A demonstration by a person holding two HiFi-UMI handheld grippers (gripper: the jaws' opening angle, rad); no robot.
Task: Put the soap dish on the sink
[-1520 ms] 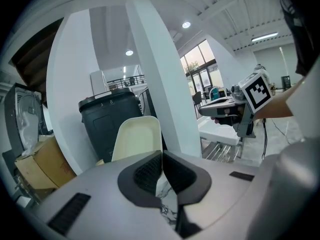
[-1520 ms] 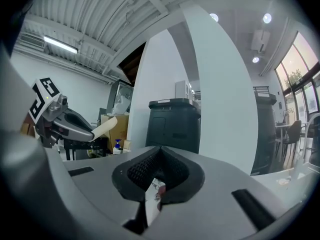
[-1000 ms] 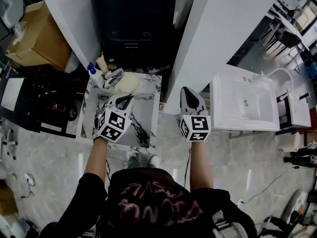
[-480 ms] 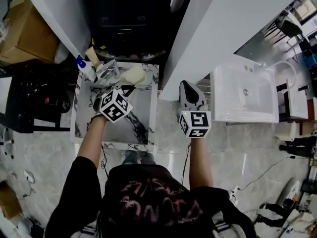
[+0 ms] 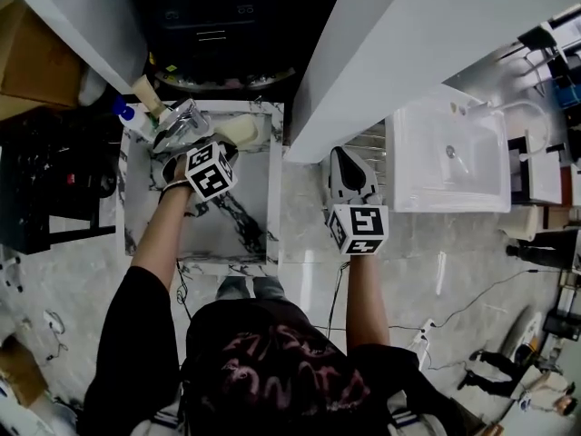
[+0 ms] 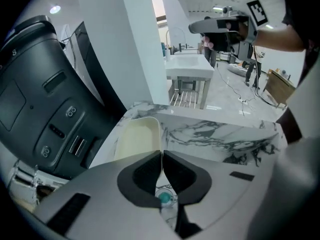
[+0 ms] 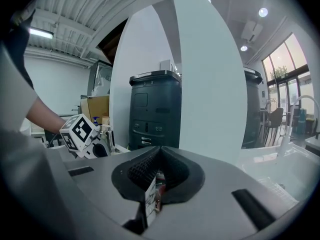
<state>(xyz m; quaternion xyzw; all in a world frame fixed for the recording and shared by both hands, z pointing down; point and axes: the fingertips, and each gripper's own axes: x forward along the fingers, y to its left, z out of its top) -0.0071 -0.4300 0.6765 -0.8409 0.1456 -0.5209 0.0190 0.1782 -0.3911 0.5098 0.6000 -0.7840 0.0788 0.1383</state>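
**A:** Left gripper (image 6: 162, 153) state?
**B:** I have its jaws pressed together with nothing between them. It hovers over the marble sink (image 5: 270, 207), just beside the faucet (image 5: 186, 118).
**A:** Soap dish?
**B:** The soap dish (image 6: 137, 136) lies on the sink's marble top at the back right corner. It's just past my left jaw tips and slightly to their left, and I see no contact. In the head view it sits between the faucet and the white pillar (image 5: 408, 44).
**A:** Right side?
**B:** The right gripper (image 7: 159, 154) also has its jaws closed on nothing. I hold it in the air off the sink's right edge, in front of the pillar, well apart from the dish. A white basin (image 5: 445, 166) stands further right.
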